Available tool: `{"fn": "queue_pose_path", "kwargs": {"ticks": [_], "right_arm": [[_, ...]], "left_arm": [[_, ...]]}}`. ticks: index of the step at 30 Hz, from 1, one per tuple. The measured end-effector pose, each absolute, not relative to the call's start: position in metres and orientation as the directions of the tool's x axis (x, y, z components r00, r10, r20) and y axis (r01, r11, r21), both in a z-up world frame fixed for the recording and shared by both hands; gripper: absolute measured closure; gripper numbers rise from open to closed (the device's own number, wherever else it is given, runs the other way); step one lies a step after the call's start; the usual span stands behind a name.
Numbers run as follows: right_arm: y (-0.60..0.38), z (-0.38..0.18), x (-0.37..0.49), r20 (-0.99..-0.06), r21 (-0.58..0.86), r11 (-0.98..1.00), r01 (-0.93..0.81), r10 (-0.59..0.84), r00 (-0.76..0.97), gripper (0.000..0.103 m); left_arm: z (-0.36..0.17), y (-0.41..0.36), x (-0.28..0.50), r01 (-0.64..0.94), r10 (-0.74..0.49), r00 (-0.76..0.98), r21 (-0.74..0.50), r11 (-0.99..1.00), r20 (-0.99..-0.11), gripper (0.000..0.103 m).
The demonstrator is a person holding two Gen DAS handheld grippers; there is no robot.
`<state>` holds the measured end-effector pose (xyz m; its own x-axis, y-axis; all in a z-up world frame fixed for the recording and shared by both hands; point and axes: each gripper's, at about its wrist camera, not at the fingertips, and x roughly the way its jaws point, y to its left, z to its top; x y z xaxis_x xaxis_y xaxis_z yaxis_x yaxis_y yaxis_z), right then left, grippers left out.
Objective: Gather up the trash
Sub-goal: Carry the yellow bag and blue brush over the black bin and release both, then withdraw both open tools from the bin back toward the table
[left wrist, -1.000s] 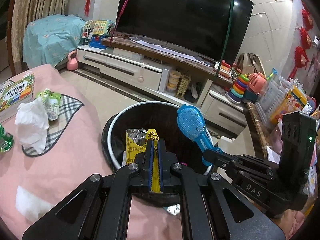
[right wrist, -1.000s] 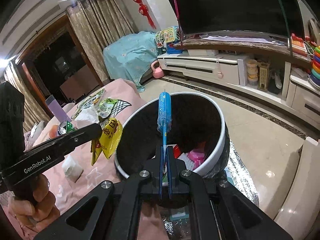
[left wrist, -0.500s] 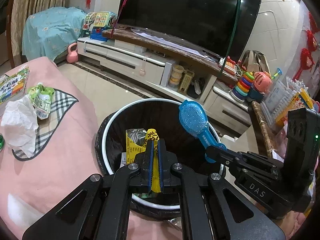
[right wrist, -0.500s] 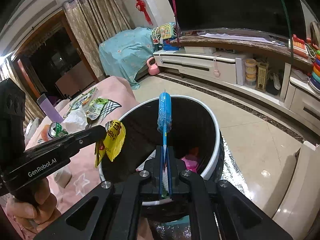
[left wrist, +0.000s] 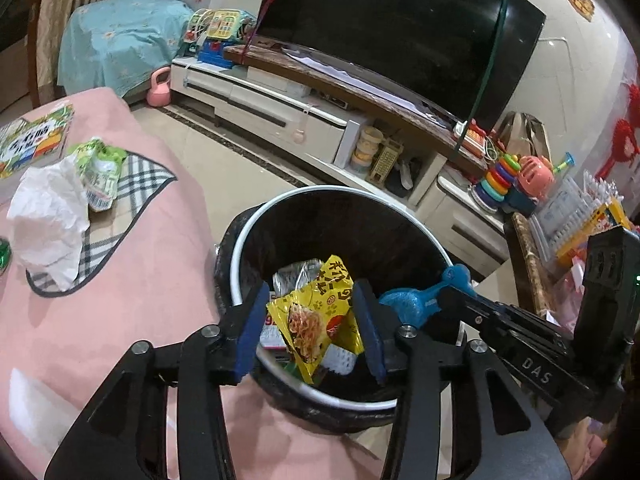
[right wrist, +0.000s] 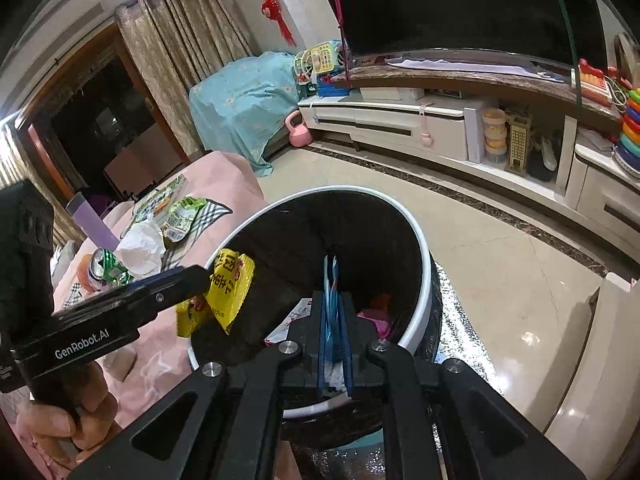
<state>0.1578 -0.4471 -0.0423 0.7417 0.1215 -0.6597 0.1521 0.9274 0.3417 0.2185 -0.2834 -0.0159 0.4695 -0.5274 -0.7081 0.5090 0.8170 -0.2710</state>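
A black trash bin with a white rim point(left wrist: 304, 196) point(right wrist: 420, 248) stands beside the pink table. My left gripper point(left wrist: 312, 328) is open over the bin's near edge. A yellow snack wrapper point(left wrist: 320, 316) hangs loose between its spread fingers, and shows in the right wrist view point(right wrist: 226, 292) at the left finger's tip. My right gripper point(right wrist: 332, 336) is over the bin, its jaws slightly parted around a blue glittery brush point(right wrist: 330, 304). In the left wrist view the brush point(left wrist: 420, 300) points down into the bin.
The pink table point(left wrist: 120, 280) holds a crumpled white tissue point(left wrist: 48, 216), a green wrapper point(left wrist: 100, 172), a colourful booklet point(left wrist: 32, 140) and a green can point(right wrist: 106, 268). Trash lies inside the bin. A TV cabinet point(left wrist: 320, 120) and toys stand behind.
My left gripper has opened and the yellow wrapper now hangs loose between its fingers. The blue brush has tipped down into the bin and the right jaws have loosened.
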Motion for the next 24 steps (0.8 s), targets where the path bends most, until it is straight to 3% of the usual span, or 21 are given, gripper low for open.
{"fn": "queue_pose_path", "kwargs": {"ticks": [4,21,24], "right_arm": [[-0.444,-0.040,0.157,-0.653,0.337,0.929,0.155,0.112,0.749,0.065],[-0.449,-0.013,0.136,-0.578,0.367,0.911,0.189,0.064,0.813,0.062],[-0.447,-0.011,0.131,-0.566,0.379,0.907,0.183,0.071,0.821,0.059]], "left_arm": [[-0.020,-0.278,0.221,0.494,-0.517,0.470,-0.272,0.826,-0.716,0.052],[-0.018,-0.278,0.215,0.512,-0.532,0.450,-0.282,0.812,-0.717,0.048],[-0.016,-0.265,0.208,0.498,-0.521,0.471,-0.274,0.823,-0.711,0.043]]}}
